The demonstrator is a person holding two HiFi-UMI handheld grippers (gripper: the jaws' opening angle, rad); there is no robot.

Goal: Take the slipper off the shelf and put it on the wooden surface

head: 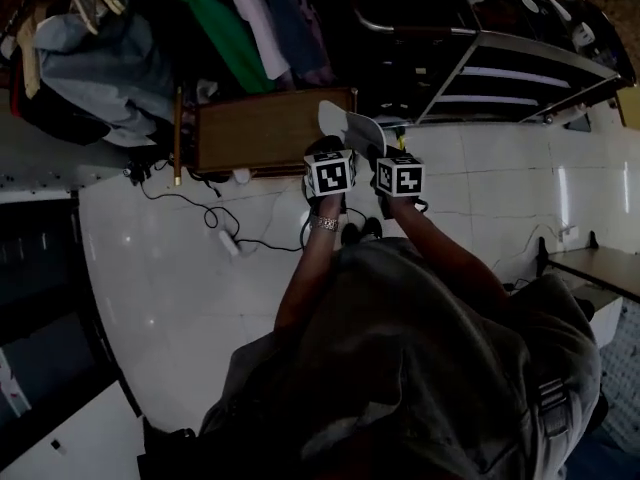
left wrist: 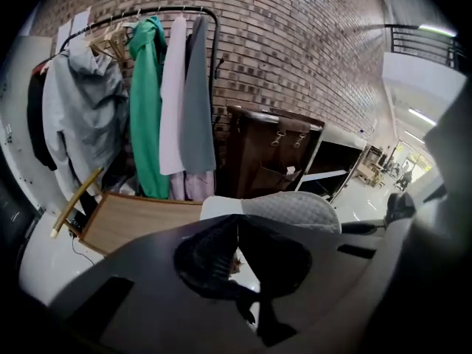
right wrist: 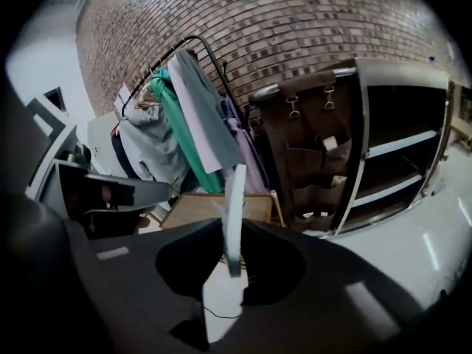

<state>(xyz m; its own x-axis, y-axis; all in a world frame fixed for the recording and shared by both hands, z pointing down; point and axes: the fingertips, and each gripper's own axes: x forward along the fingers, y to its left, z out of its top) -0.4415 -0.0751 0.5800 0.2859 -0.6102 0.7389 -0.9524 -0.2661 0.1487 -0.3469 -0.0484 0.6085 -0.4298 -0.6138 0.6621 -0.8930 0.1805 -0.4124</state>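
Observation:
The slipper (head: 350, 126) has a white sole and a grey quilted upper, and it hangs in the air above the right end of the wooden surface (head: 265, 128). My right gripper (right wrist: 233, 231) is shut on it, and the white sole (right wrist: 234, 198) stands edge-on between the jaws. In the head view both marker cubes sit side by side just below the slipper, the right gripper (head: 385, 156) under its right side. My left gripper (left wrist: 237, 223) has its jaws closed together, with the slipper's upper (left wrist: 295, 211) just beyond the tips. The shelf (head: 520, 78) stands at the right, dark and open.
A clothes rack (left wrist: 158, 87) with a green, a pink and several grey garments stands behind the wooden surface (left wrist: 140, 223). A brown bag (right wrist: 310, 153) leans by the shelf (right wrist: 402, 161). Cables and a power strip (head: 228, 240) lie on the white floor. A dark cabinet (head: 40, 298) is at the left.

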